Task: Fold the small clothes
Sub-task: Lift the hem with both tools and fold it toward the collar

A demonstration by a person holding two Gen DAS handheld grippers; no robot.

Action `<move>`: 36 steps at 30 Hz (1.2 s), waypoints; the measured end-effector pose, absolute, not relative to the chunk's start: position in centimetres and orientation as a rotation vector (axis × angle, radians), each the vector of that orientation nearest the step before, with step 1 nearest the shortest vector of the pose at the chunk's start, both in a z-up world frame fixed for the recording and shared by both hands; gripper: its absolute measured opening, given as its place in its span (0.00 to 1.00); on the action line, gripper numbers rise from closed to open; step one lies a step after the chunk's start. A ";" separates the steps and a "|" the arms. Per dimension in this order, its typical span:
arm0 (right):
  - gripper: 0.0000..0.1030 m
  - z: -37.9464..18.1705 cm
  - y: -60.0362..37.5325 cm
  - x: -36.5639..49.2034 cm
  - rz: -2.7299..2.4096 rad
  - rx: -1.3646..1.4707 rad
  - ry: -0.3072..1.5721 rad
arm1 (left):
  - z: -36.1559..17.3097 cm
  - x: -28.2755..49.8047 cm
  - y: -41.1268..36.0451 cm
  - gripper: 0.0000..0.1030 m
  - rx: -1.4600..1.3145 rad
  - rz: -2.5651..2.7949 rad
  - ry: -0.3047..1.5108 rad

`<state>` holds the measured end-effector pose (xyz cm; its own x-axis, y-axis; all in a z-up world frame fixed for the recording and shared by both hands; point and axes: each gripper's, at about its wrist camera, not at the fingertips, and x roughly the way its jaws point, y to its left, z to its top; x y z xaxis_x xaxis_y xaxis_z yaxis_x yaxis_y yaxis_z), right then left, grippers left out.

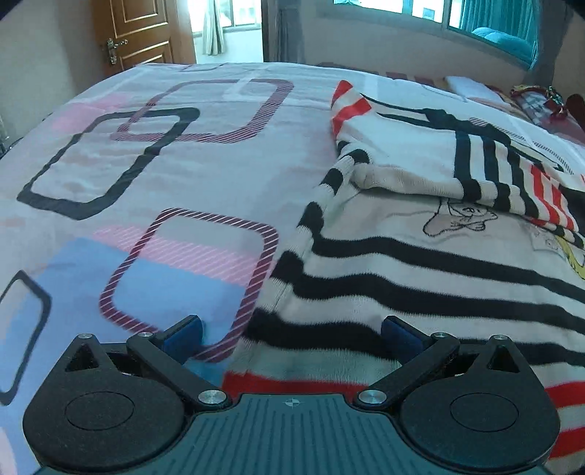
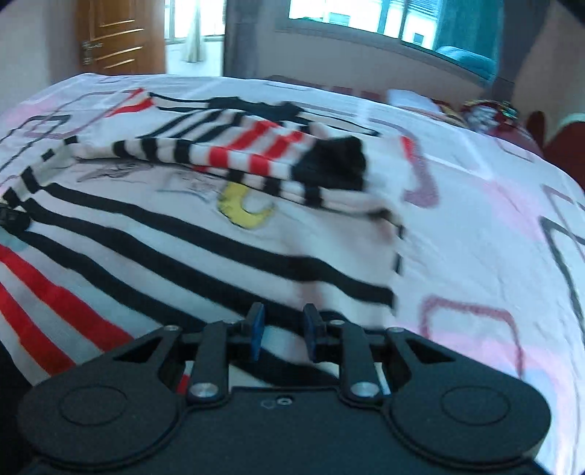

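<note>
A small white sweater (image 1: 420, 263) with black and red stripes and a cartoon print lies flat on the bed; its sleeves (image 1: 438, 160) are folded across the chest. My left gripper (image 1: 290, 334) is open, its blue pads straddling the sweater's lower left hem edge. In the right wrist view the same sweater (image 2: 164, 237) fills the left, with a striped sleeve (image 2: 256, 157) folded over it. My right gripper (image 2: 281, 327) hangs over the sweater's lower right hem with a narrow gap between its pads; cloth shows between them, but grip is unclear.
The bed sheet (image 1: 164, 182) has pink, blue and black square patterns. A wooden door (image 1: 135, 33) and windows are beyond the bed. A red patterned pillow (image 1: 541, 102) lies at the far right.
</note>
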<state>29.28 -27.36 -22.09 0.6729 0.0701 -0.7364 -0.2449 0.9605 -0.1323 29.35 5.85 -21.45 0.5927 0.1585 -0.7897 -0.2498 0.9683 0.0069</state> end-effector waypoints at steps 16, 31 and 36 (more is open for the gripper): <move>0.25 -22.1 -20.1 22.8 0.154 -0.063 0.847 | -21.3 24.8 2.1 1.00 -0.009 0.009 0.931; 0.29 -20.6 -21.3 17.4 0.042 -0.066 0.777 | -19.4 21.6 2.8 1.00 -0.023 -0.004 0.925; 0.32 -20.1 -19.0 17.0 0.105 -0.068 0.764 | -19.0 21.0 2.6 1.00 -0.012 -0.009 0.916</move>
<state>17.02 -19.03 -20.12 0.7173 0.0704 -0.6932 -0.1196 0.9926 -0.0229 20.99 2.61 -18.96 0.6086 -0.0130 -0.7934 0.0028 0.9999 -0.0143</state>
